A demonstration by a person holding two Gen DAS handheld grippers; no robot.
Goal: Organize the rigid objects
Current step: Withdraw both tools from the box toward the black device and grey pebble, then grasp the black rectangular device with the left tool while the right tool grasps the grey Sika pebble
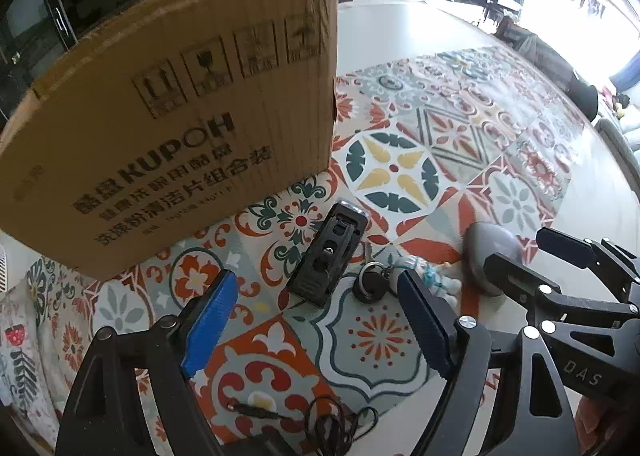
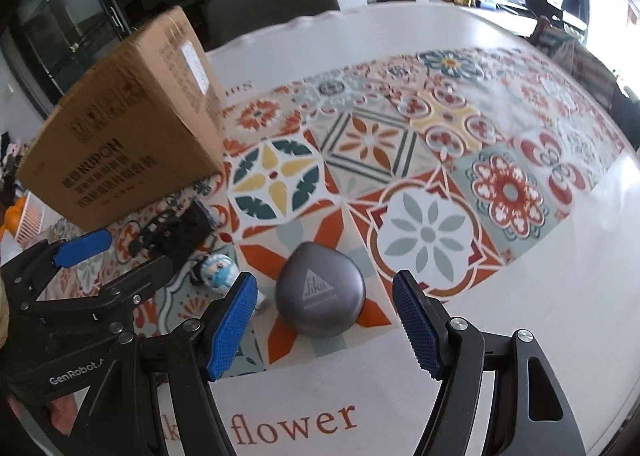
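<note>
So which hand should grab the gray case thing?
Probably the right. The right gripper hangs open with the gray case lined up between its fingers. The left gripper faces the black clip and keyring instead.

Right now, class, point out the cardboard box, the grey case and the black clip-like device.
cardboard box (image 1: 180, 128): left wrist view, on its printed side.
grey case (image 2: 320, 290): right wrist view, on its lid by the logo.
black clip-like device (image 1: 328, 256): left wrist view, on its body's middle.
</note>
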